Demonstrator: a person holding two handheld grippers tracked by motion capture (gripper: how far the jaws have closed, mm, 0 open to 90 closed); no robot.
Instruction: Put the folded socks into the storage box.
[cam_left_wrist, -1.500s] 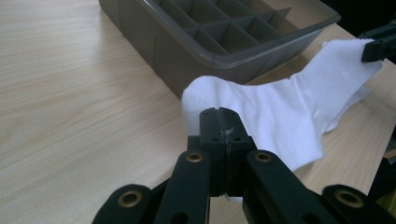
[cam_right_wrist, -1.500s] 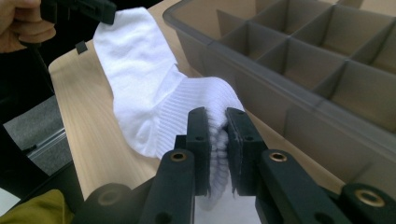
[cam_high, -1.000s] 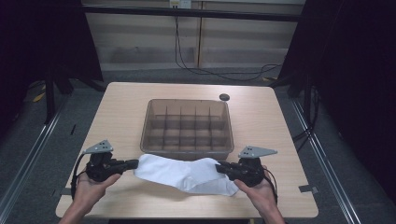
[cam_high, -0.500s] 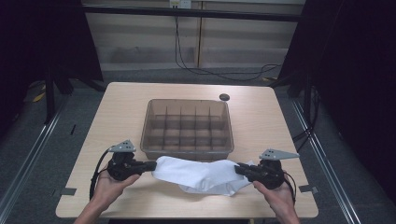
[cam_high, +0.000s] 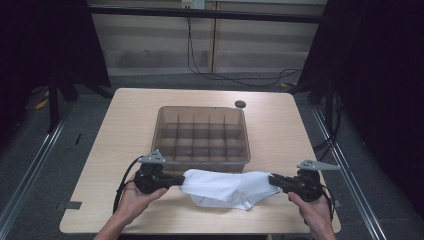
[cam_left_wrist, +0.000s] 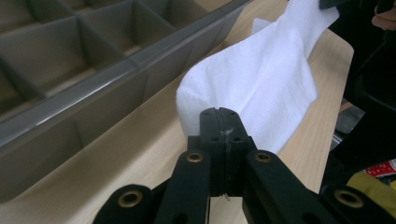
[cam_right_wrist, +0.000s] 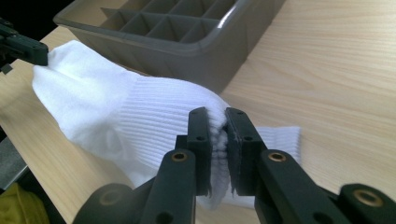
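Observation:
A white sock (cam_high: 227, 186) hangs stretched between my two grippers, just above the table near its front edge. My left gripper (cam_high: 179, 179) is shut on the sock's toe end (cam_left_wrist: 219, 100); its jaws meet with the cloth pinched at their tips. At the other side my right gripper (cam_high: 272, 180) is shut on the ribbed cuff (cam_right_wrist: 218, 135), which bunches between its jaws. The sock (cam_right_wrist: 107, 112) sags a little in the middle. In the right gripper view the left gripper's tip (cam_right_wrist: 28, 46) shows at the far end of the sock.
A grey plastic bin (cam_high: 202, 132) with several divider cells stands in the middle of the table, just behind the sock. A small dark disc (cam_high: 240, 104) lies behind the bin. The wooden table (cam_high: 125, 125) has bare room left and right of the bin.
Both hands have carried the sock to the right along the table's front. The grips have not changed and the sock stays stretched between them.

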